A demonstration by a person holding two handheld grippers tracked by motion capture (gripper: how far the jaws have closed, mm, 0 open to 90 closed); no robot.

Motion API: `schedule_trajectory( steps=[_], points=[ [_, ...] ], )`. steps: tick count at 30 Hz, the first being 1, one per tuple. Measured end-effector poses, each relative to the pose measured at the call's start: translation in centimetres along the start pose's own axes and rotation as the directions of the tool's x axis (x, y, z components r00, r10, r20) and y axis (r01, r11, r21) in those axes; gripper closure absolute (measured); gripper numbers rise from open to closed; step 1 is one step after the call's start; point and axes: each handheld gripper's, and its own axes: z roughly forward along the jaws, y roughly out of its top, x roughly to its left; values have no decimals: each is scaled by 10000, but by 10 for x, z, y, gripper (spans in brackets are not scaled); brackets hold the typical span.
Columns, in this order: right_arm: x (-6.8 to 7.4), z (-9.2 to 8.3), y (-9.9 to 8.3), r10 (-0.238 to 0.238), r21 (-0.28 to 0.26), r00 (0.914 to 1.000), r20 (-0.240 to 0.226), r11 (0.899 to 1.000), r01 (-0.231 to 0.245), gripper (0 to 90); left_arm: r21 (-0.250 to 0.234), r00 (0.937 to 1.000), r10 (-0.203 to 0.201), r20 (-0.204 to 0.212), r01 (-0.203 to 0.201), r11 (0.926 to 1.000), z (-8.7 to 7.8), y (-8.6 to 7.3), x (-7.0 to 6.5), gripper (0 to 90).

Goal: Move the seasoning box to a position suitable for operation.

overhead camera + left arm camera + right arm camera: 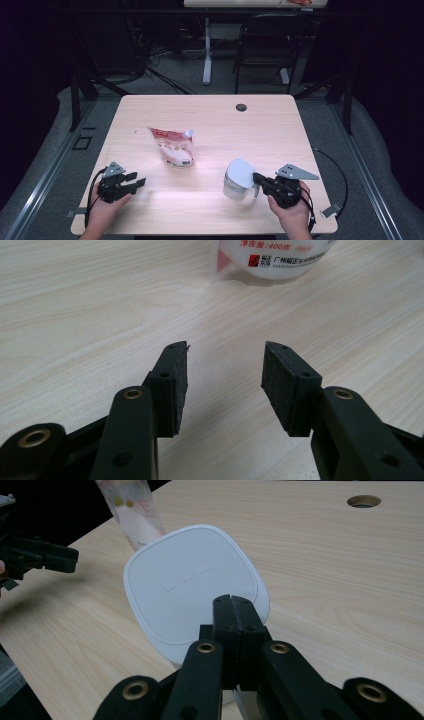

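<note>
The jug (pixel 239 181) sits near the bench's (pixel 210 115) front right, my right hand-held gripper (pixel 233 602) closed at its handle under the faintly embossed, unreadable lid, while my left hand-held gripper (pixel 225 371) gapes empty toward the pouch (pixel 172 146) printed "400克".

Pouch (pixel 272 257) top beyond the upper edge

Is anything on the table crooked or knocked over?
Yes. The white lid on the clear jug tips up, not flat. The pink pouch leans sideways. Nothing looks spilled.
</note>
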Motion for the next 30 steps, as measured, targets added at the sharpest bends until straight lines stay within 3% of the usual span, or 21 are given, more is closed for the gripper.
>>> schedule_trajectory(
  steps=[16, 21, 30],
  points=[
    [-7, -3, -8, 400, -29, 9992, -87, 9992, -400, 893, -68, 10000, 0, 1, 0, 10000, 1, 0, -1, 533],
    [-11, -4, -13, 895, -133, 9954, -341, 9959, -900, 873, -61, 10000, -5, 4, 5, 10000, 1, 0, -1, 533],
    [-13, -2, -19, 1114, 188, 9935, -224, 9936, -1110, 863, -87, 10000, -25, 0, 25, 10000, 1, 0, -1, 532]
  ],
)
